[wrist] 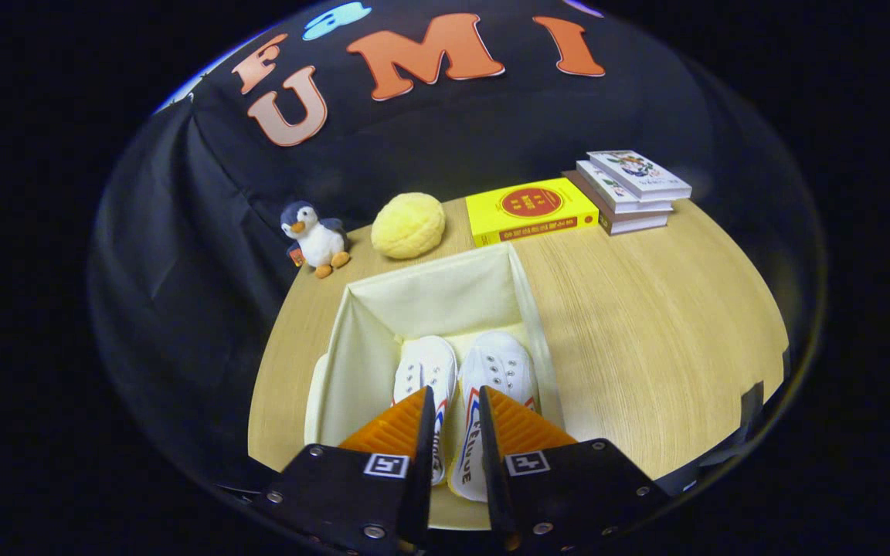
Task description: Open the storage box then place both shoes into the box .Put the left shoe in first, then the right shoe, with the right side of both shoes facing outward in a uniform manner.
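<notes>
Open storage box (352, 340), both shoes inside. Hand-held gripper (453, 417) parted above right shoe (499, 367), grasping nothing. Canvas looks light, soft; heel rim probably best hold.

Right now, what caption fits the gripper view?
Gripper open above two white canvas shoes lying inside the open cream fabric storage box.

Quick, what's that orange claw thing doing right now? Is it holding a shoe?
Gripper: fingers slightly apart above the two white shoes in the open storage box; whether they pinch a shoe cannot be told.
</notes>
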The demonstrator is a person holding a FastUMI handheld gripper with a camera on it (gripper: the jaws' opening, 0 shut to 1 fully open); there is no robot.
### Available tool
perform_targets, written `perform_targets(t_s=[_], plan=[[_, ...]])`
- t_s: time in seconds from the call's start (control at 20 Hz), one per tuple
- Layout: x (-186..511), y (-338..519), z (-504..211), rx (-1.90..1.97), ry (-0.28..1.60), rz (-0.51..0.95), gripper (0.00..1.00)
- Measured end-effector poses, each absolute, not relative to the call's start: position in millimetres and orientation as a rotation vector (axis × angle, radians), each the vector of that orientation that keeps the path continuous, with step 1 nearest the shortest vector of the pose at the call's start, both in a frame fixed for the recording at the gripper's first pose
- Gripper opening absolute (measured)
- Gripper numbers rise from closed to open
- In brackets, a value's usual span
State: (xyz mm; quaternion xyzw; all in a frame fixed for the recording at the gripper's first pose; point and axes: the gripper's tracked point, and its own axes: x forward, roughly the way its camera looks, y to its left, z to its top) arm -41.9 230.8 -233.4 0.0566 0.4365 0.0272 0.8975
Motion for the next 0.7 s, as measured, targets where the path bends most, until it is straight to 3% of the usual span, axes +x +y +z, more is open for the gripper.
perform_targets(t_s=[0.05,0.1,0.25,0.3,0.35,0.7], plan=[[-38.5,228.9,-222.6,0.104,0.88,0.058,0.38],[-36.3,226.6,-212.3,0.089,0.857,0.057,0.52],[-34.7,211.6,-181.4,0.048,0.793,0.042,0.75],[-34.2,206.5,-169.3,0.041,0.766,0.036,0.91],[-34.5,198.8,-158.1,0.028,0.743,0.022,0.97],[-40.5,147.5,-70.3,-0.033,0.549,-0.025,0.99]])
